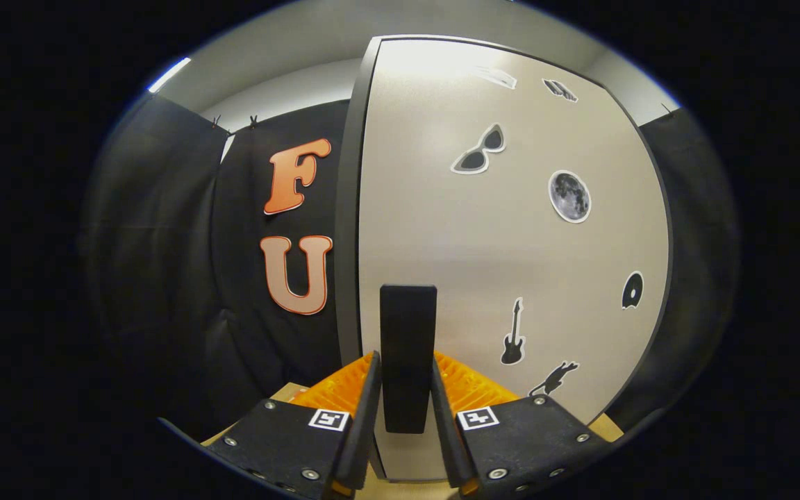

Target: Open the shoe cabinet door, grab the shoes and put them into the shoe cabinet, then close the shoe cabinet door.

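Observation:
The shoe cabinet door (511, 243) is a pale, flat panel with a dark edge and several black stickers, standing right in front of me. Its black vertical handle (408, 347) sits near the door's left edge. My gripper (407, 389) has both fingers pressed against the handle's sides, one on the left and one on the right. The door's left edge (348, 208) shows as a dark strip; whether it is pulled away from the cabinet I cannot tell.
A black cloth wall (233, 243) hangs to the left of the cabinet and another stretch (692, 264) to the right. A bit of wooden floor or board (289, 392) shows beside the left finger.

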`<state>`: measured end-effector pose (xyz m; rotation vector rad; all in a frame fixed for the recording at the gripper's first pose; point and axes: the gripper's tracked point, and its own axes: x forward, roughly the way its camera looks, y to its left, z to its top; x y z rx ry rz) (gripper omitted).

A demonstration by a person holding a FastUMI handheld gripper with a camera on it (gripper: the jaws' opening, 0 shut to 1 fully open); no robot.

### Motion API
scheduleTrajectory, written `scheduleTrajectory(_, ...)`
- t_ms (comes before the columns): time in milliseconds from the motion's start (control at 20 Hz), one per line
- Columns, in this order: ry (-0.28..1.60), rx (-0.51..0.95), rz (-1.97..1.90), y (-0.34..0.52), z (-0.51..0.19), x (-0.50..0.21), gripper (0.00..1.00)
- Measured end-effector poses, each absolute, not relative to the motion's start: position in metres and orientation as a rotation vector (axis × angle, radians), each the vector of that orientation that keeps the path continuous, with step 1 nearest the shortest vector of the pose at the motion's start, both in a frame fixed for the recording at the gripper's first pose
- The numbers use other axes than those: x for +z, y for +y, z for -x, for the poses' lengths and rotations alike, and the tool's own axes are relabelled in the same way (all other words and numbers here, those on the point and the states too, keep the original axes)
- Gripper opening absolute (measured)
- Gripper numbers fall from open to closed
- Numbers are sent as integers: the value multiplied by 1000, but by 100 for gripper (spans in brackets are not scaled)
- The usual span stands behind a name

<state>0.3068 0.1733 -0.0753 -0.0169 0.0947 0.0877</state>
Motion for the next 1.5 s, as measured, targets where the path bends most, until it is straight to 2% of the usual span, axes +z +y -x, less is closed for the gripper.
scheduleTrajectory(50, 103, 87, 8, 173, -306, -76, 38)
scheduleTrajectory(400, 101, 125, -8, 174, -292, -74, 28)
scheduleTrajectory(550, 106, 146, -15, 170, -282, -74, 20)
scheduleTrajectory(950, 99, 166, -31, 154, -237, -67, 18)
scheduleTrajectory(1500, 118, 49, -9, 107, -187, -68, 18)
